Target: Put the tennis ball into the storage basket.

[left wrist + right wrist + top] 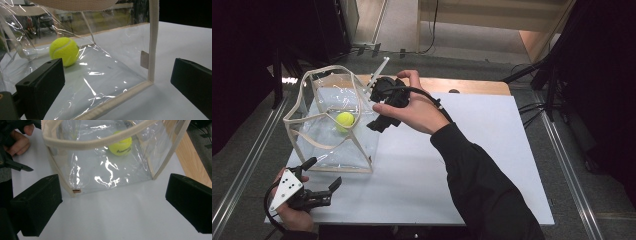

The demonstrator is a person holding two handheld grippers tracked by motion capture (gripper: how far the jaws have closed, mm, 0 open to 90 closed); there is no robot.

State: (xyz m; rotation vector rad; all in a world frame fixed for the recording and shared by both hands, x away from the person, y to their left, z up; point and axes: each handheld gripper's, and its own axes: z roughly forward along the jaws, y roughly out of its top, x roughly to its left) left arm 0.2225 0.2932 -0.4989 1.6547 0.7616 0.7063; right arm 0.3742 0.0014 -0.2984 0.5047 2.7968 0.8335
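A clear plastic tote bag (339, 169) with beige trim stands open on the white board. A yellow tennis ball (345, 120) lies inside it on the bottom. My left gripper (326, 172) is low at the board's near left corner, just outside the bag's front corner. It is open with nothing between its jaws. In the left gripper view the ball (64, 51) shows through the bag wall, behind the corner trim (153, 37). My right gripper (374, 107) hovers beside the bag's right wall, open and empty. In the right gripper view it faces the bag's strap (100, 143) and the ball (120, 146).
The white board (472, 165) lies on a wooden table (472, 85), with bare room to the right of the bag. Metal floor rails (242, 175) run along both sides. Dark stands (557, 70) and cables are at the far right.
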